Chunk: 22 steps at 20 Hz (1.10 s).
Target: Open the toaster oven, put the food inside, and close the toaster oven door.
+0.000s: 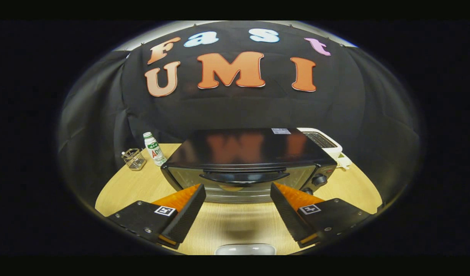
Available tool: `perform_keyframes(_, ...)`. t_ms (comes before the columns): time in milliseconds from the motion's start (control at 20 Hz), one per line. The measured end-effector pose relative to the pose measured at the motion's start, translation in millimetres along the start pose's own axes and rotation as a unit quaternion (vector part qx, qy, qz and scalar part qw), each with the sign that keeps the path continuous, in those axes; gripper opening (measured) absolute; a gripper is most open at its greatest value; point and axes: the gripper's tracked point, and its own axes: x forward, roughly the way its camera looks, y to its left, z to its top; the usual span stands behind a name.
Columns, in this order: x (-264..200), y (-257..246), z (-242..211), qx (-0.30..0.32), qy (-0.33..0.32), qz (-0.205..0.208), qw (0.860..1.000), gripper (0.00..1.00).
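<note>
The oven (250,161) stands on the table (227,226) with its door (242,182) up and closed, the curved handle (244,177) running across the top of the glass just beyond the fingertips. Through the glass, low behind the door, a pale round shape (231,188) shows; it may be food on the rack, but it is too dim to tell. A closed door fits two stages alike: food waiting to go in, or food inside with the door swung back up. The gripper (238,193) hovers near the oven with its fingers wide apart, holding nothing, the handle lying between them and slightly farther. If the door is to be worked, I judge a good grip would take the handle at its middle, so the pull stays even and the light oven does not slide on the table. Far left stand a small wire basket (134,158), its contents too small to make out, and just right of it a capped bottle (154,149). Behind the oven on the far right sits a white toaster (326,143). A pale rim (245,249) lies nearest, between the fingers.
</note>
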Motion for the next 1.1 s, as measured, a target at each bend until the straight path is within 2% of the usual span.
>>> perform_keyframes(150,-9.9,-0.5,21.6,0.000,-0.010,0.002,1.000,1.00)
perform_keyframes(550,-62.8,-9.2,129.5,-0.017,-0.103,-0.011,0.994,1.00)
perform_keyframes(750,-91.7,-9.9,177.9,0.001,-0.139,-0.006,0.990,1.00)
perform_keyframes(950,-118.3,-26.2,212.8,-0.014,-0.167,-0.029,0.985,1.00)
perform_keyframes(1100,-132.3,-26.8,231.4,-0.018,-0.177,-0.027,0.984,1.00)
